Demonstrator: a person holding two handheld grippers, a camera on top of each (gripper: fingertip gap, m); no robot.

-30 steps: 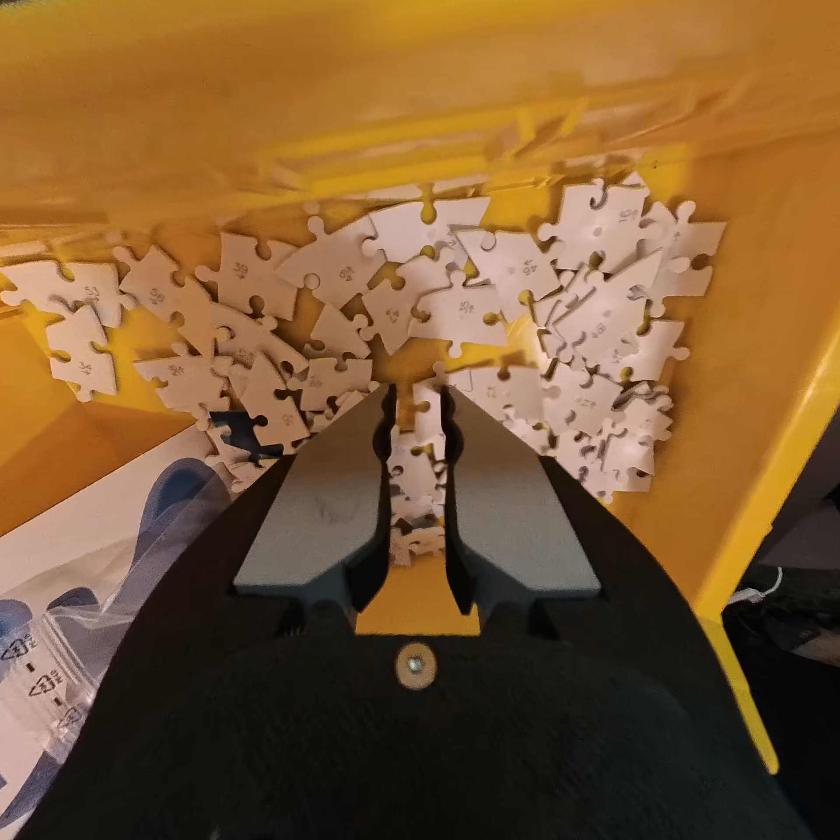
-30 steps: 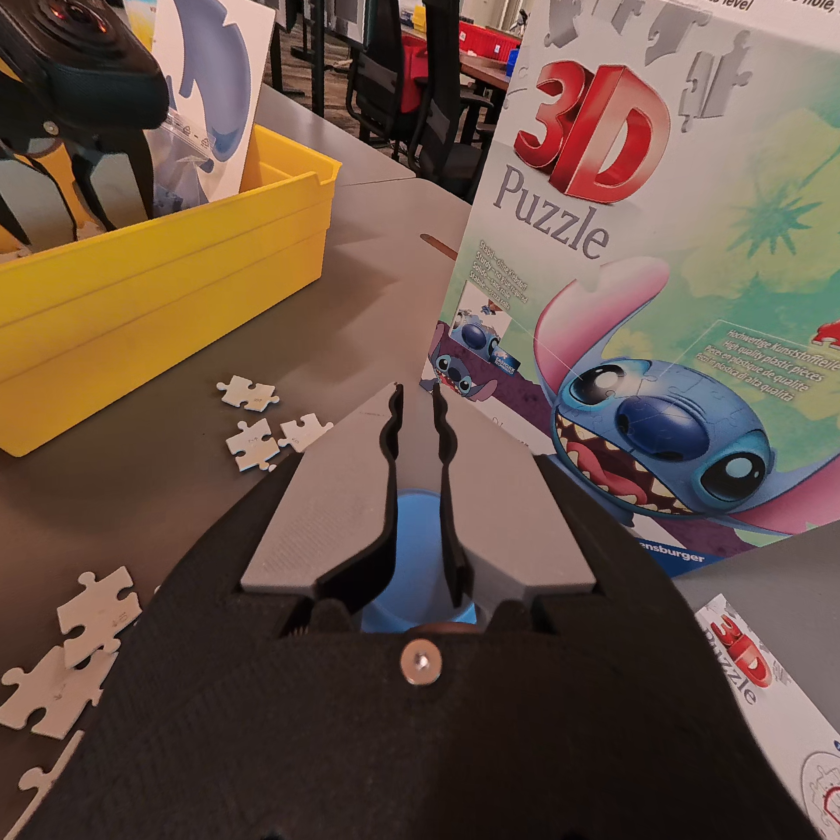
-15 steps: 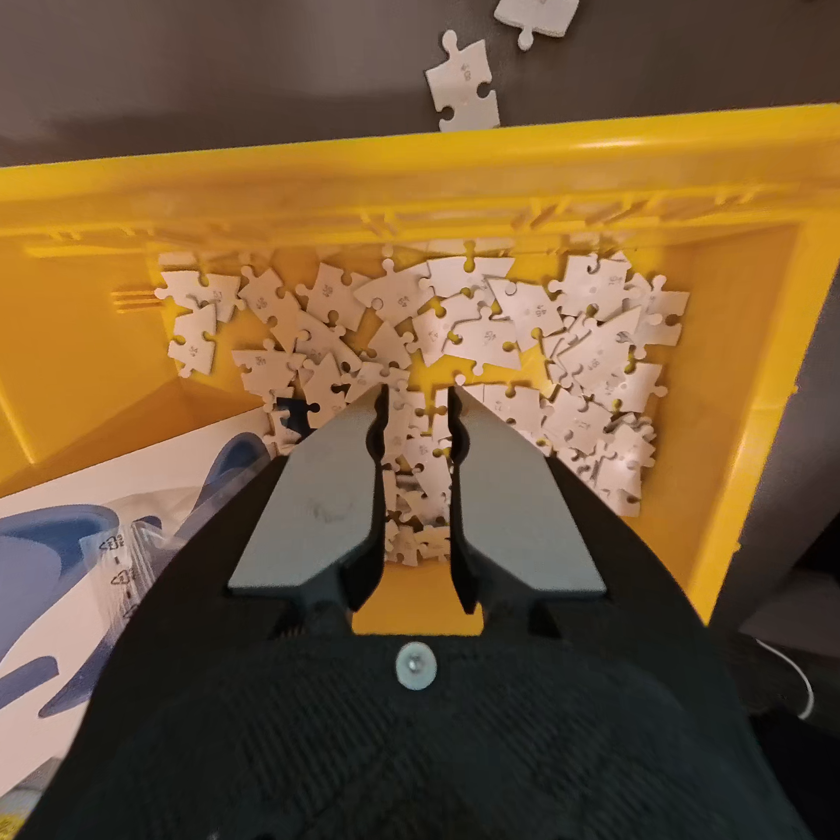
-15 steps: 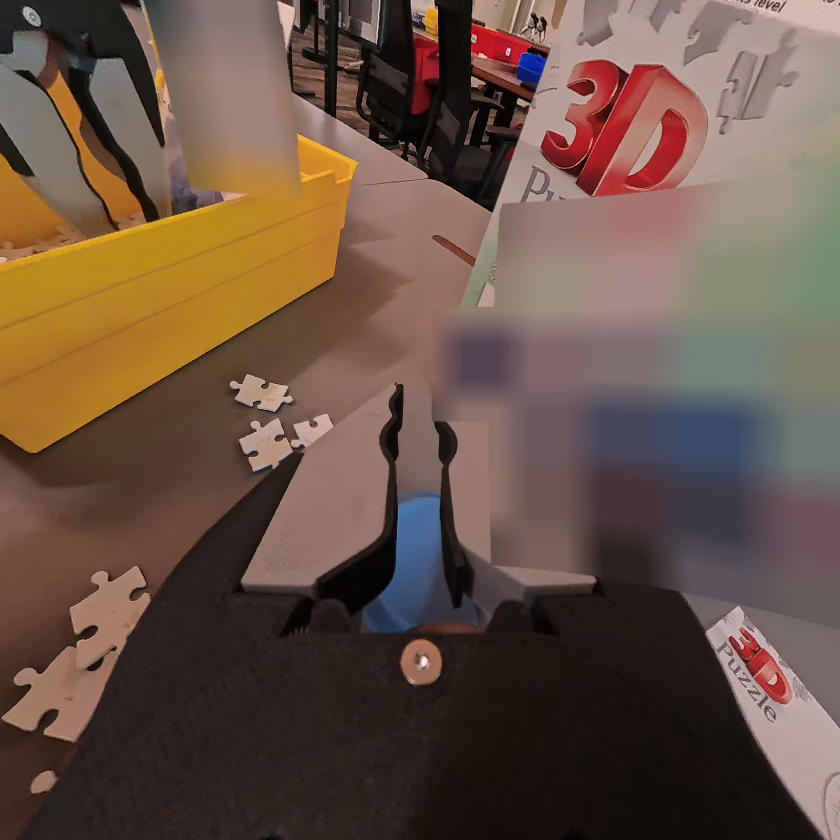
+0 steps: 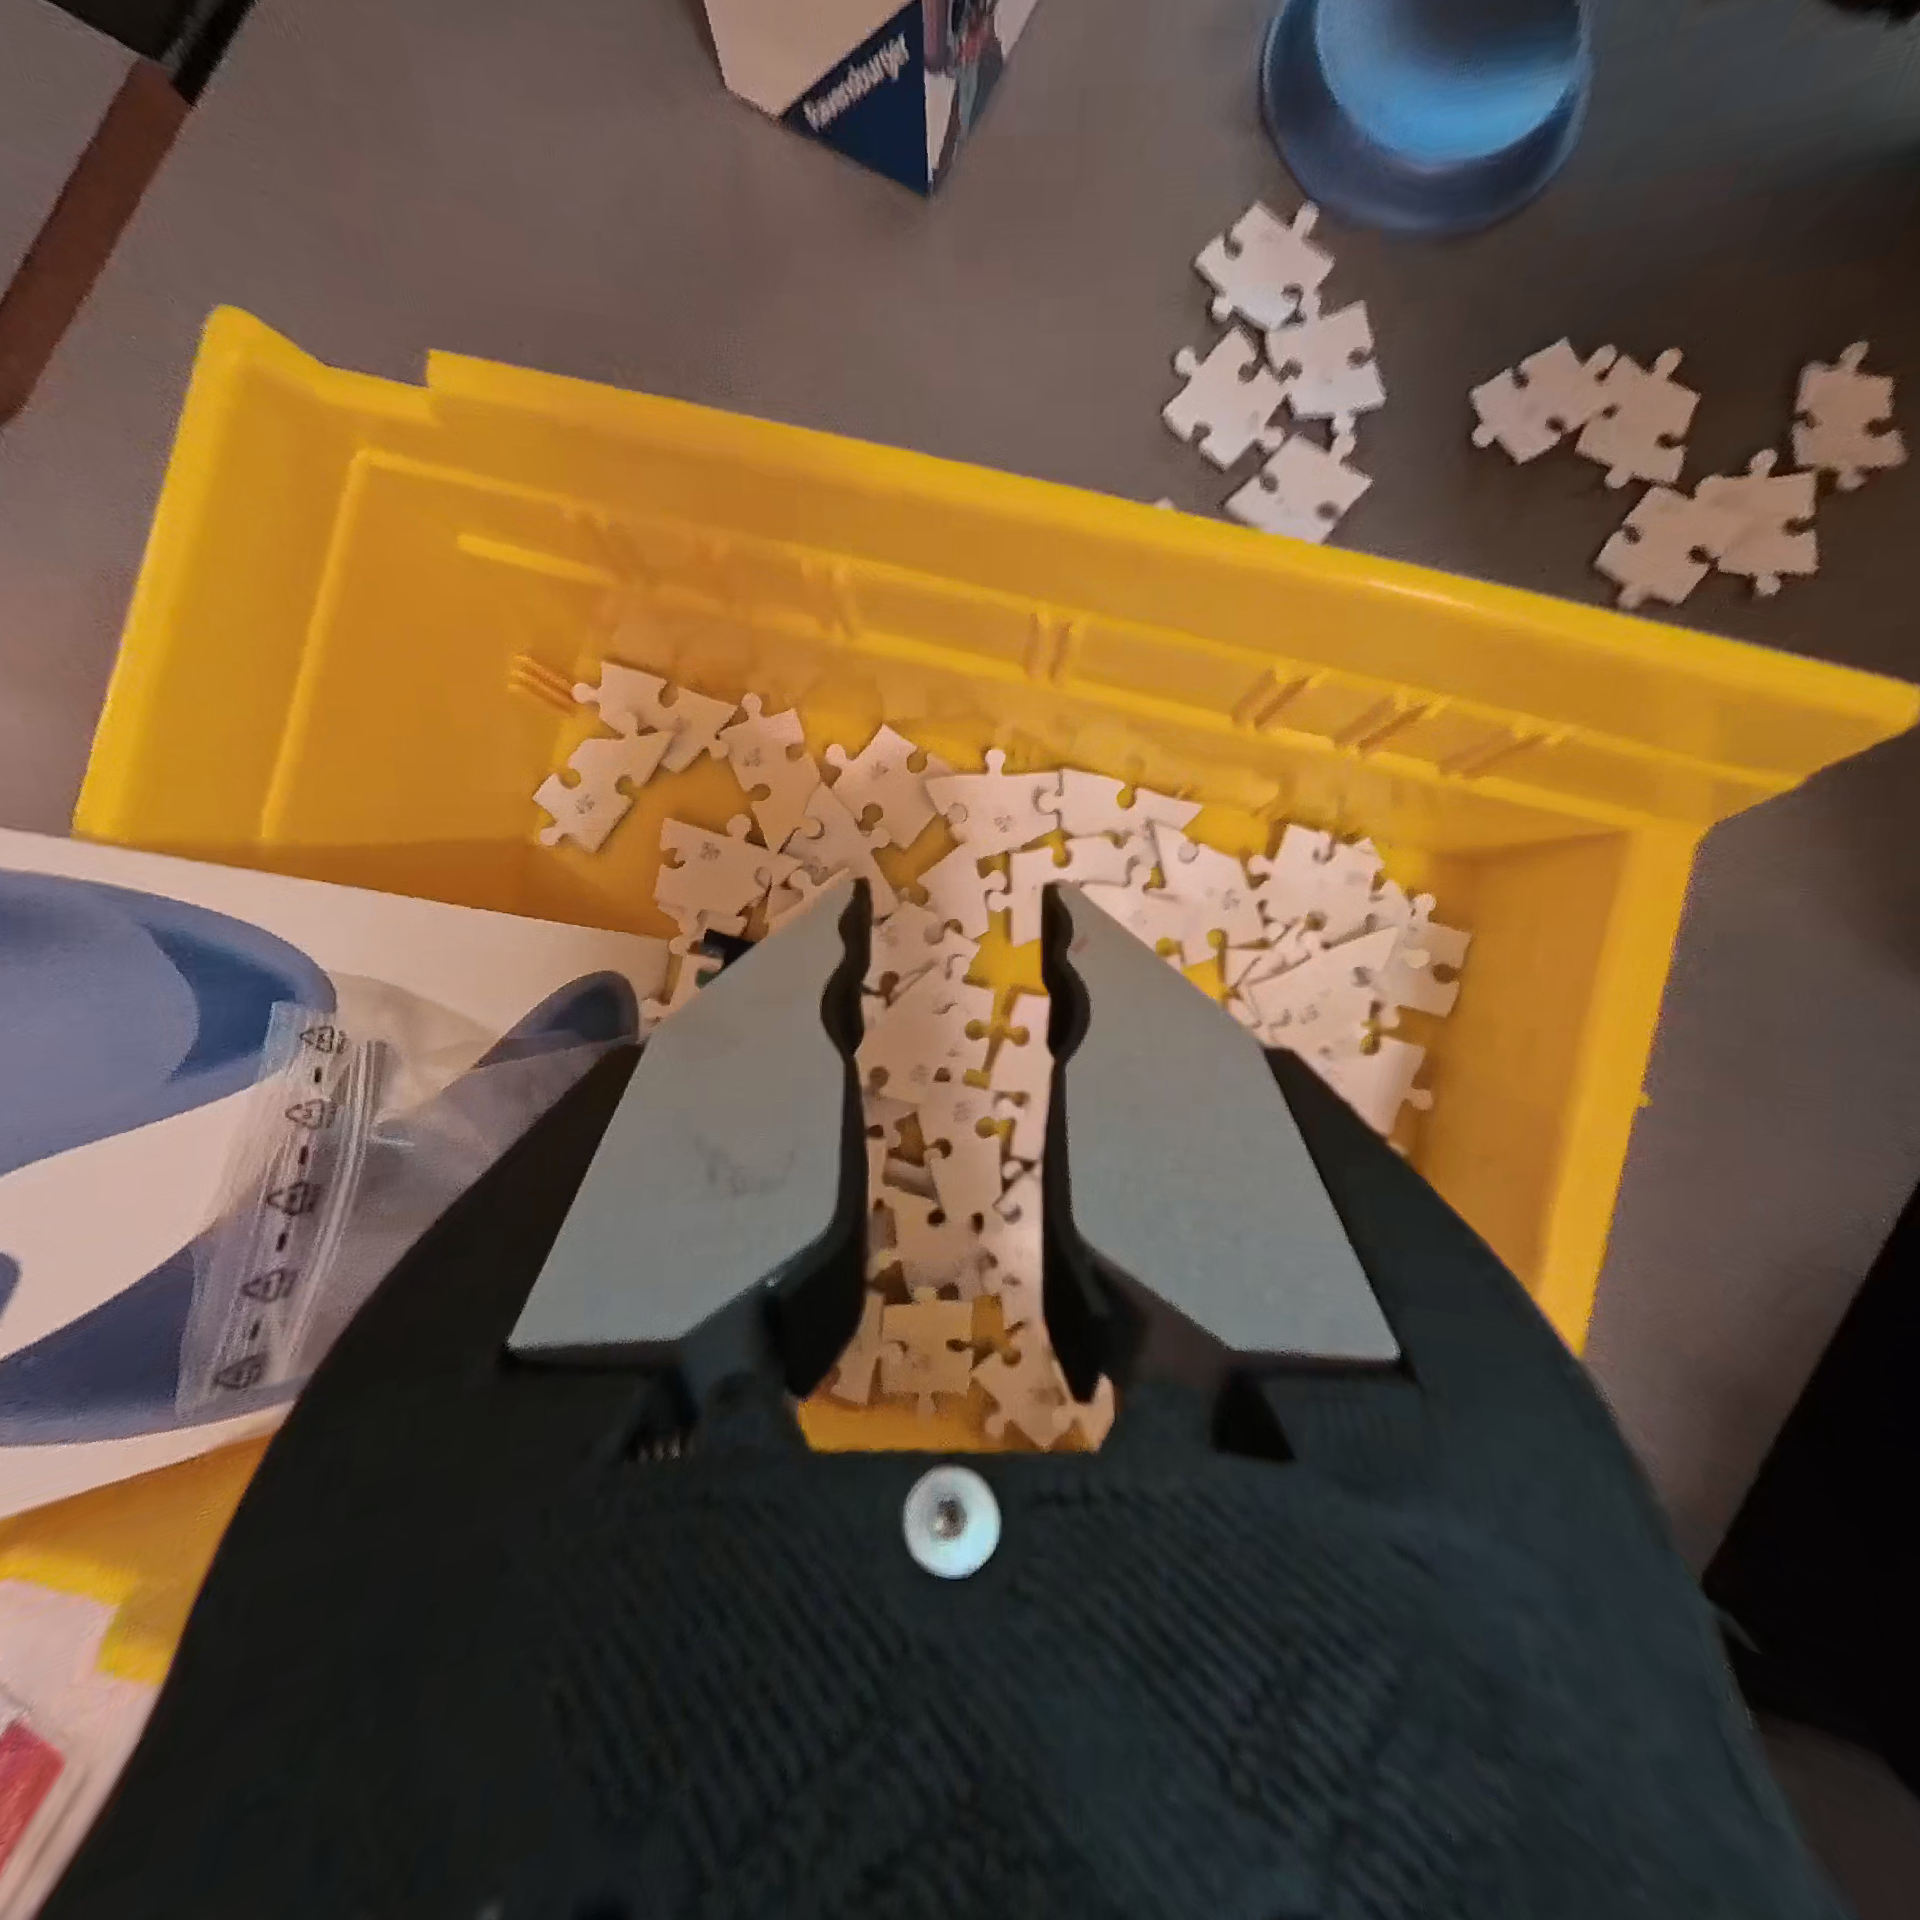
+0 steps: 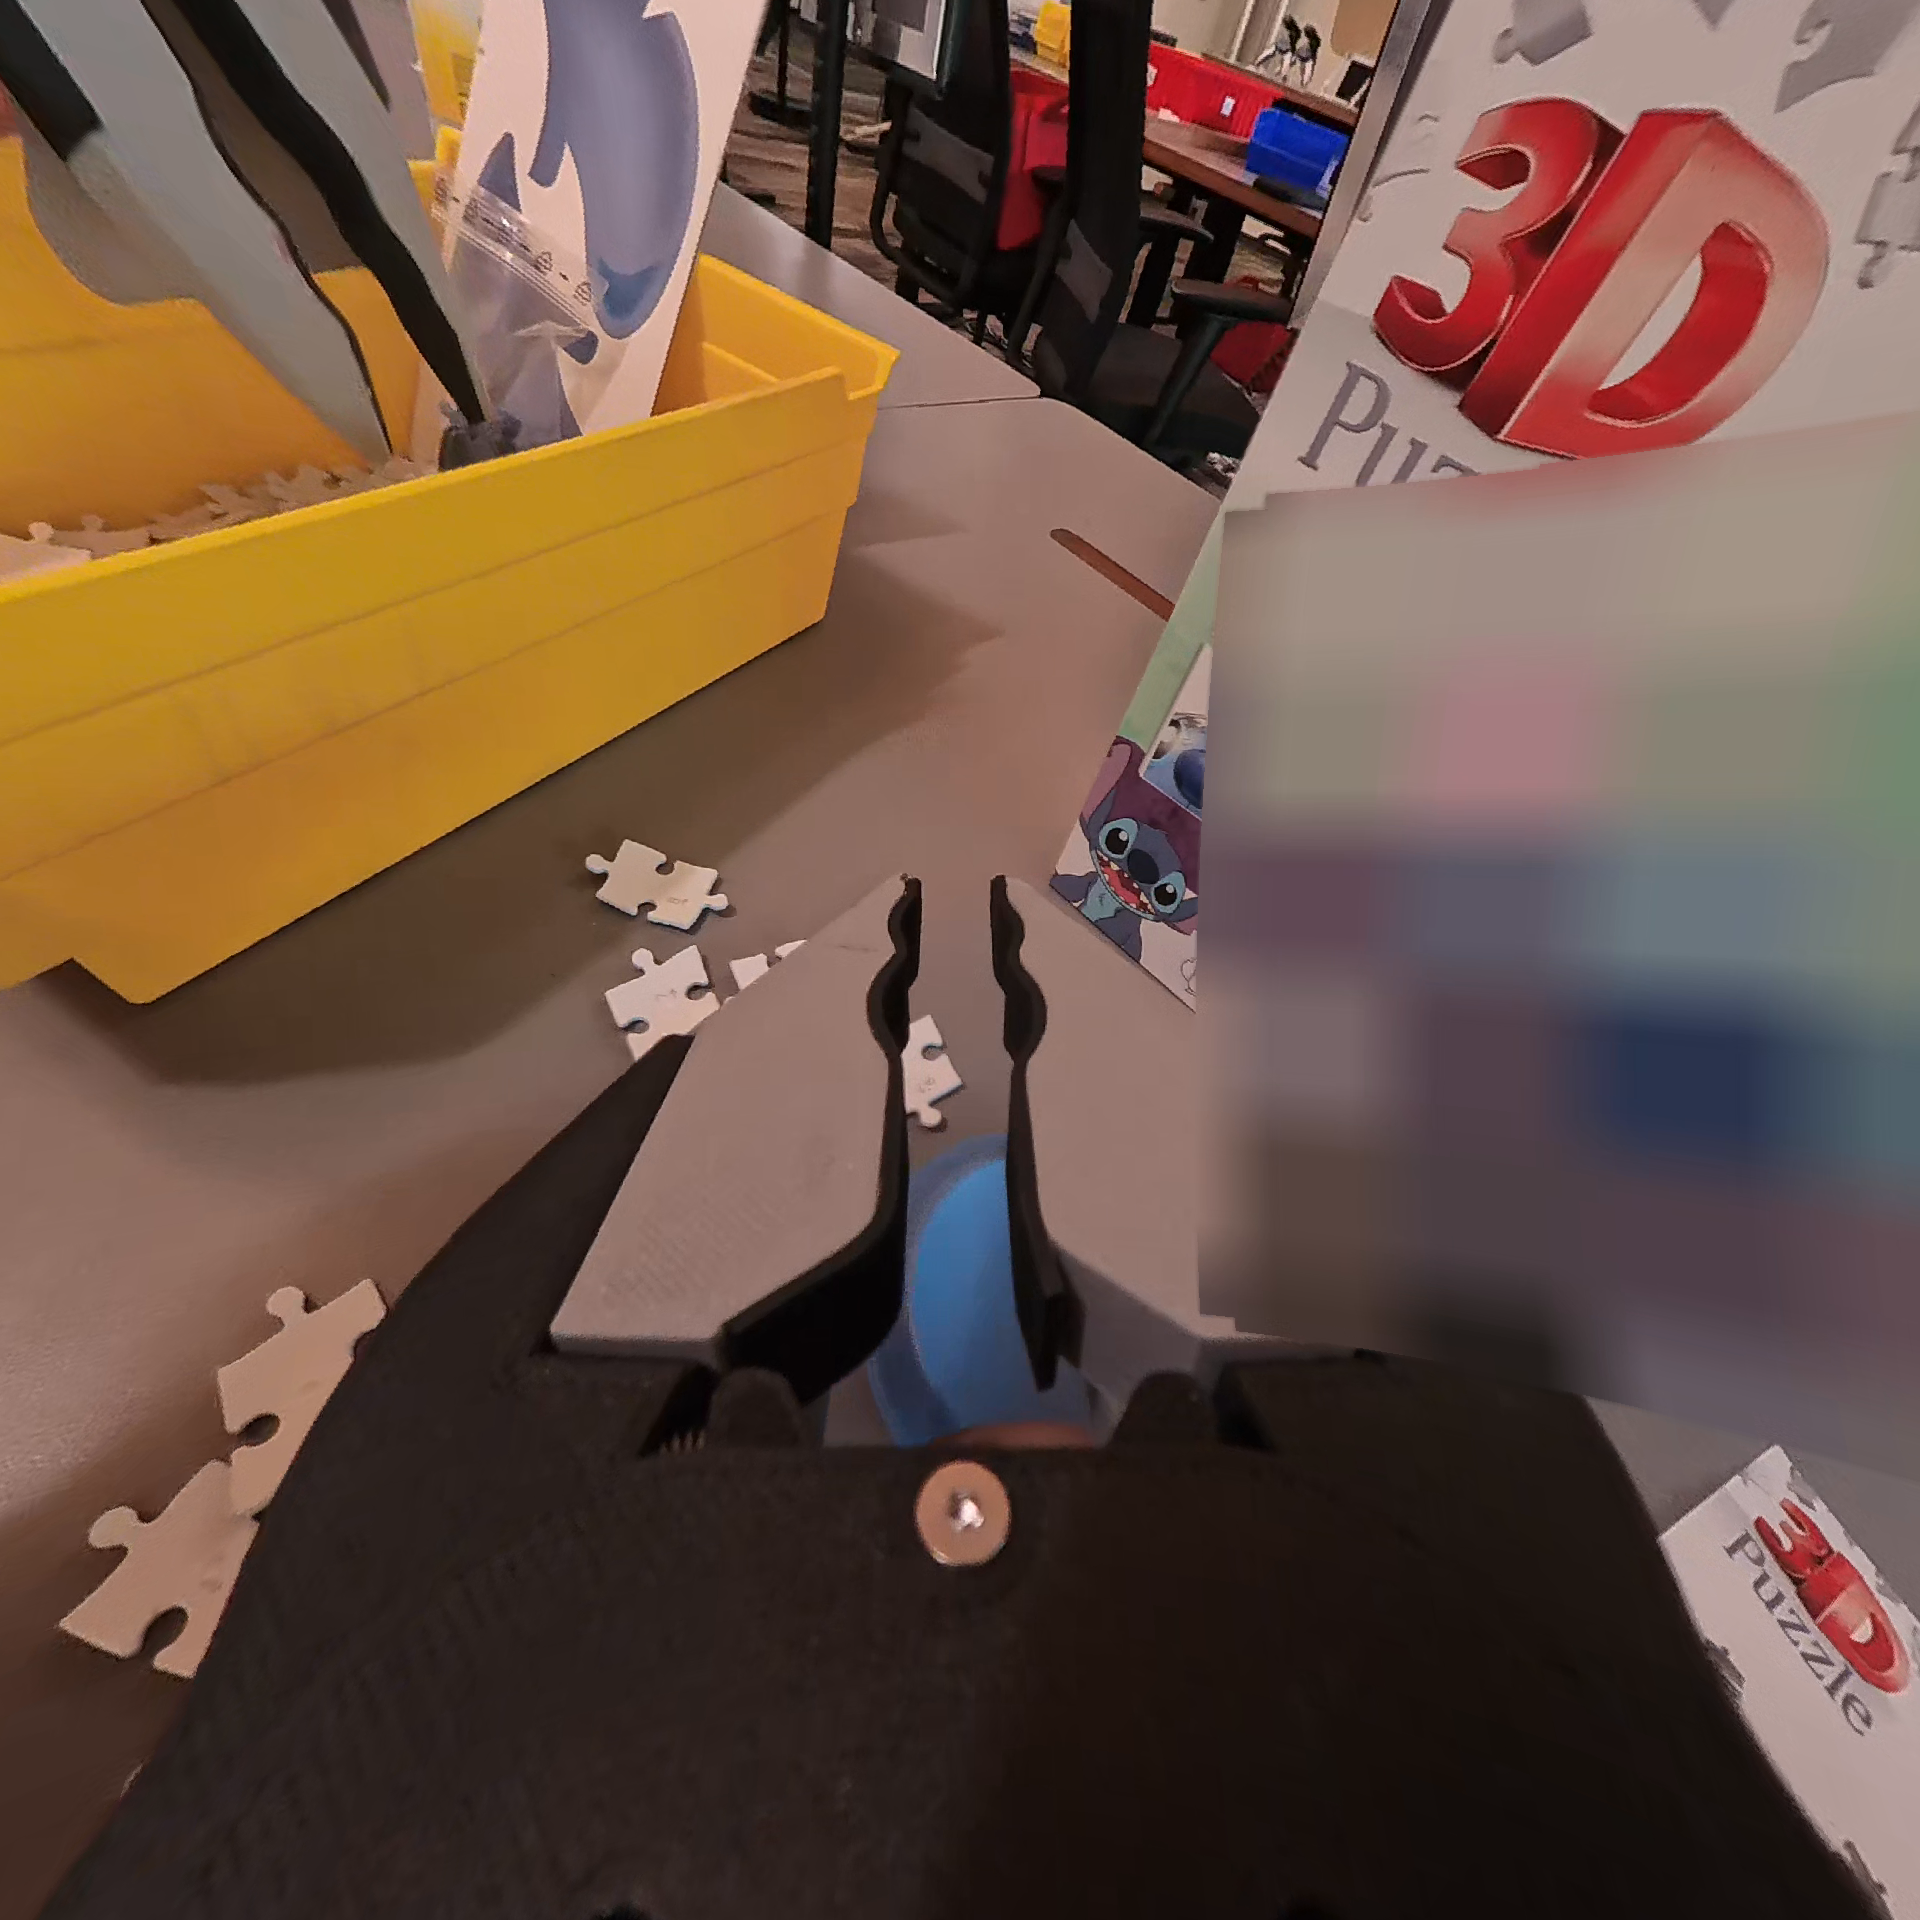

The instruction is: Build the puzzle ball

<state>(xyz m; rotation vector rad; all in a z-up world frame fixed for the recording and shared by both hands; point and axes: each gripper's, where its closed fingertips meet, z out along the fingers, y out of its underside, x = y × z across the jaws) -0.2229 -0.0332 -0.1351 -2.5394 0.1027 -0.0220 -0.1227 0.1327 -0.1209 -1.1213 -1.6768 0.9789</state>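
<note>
My left gripper [image 5: 951,904] is open and empty, held above a pile of white puzzle pieces [image 5: 997,894] in a yellow bin [image 5: 416,582]. In the right wrist view it hangs over the bin [image 6: 416,665] at the top left [image 6: 426,431]. My right gripper [image 6: 954,883] is low over the grey table, its jaws a narrow gap apart. A blue round part [image 6: 961,1278] sits deep between the jaws and stays fixed to them. The same blue part shows blurred at the top right of the left wrist view [image 5: 1423,114].
Loose white pieces lie on the table by the bin [image 5: 1278,384] [image 5: 1662,488] [image 6: 660,883] [image 6: 208,1507]. The tall puzzle box [image 6: 1600,281] stands to the right. A white card with blue shapes and a clear bag [image 5: 156,1091] lean in the bin's left end.
My left gripper has risen up out of the bin and its jaws have opened wider. My right gripper has shifted a little with the blue part still between its jaws.
</note>
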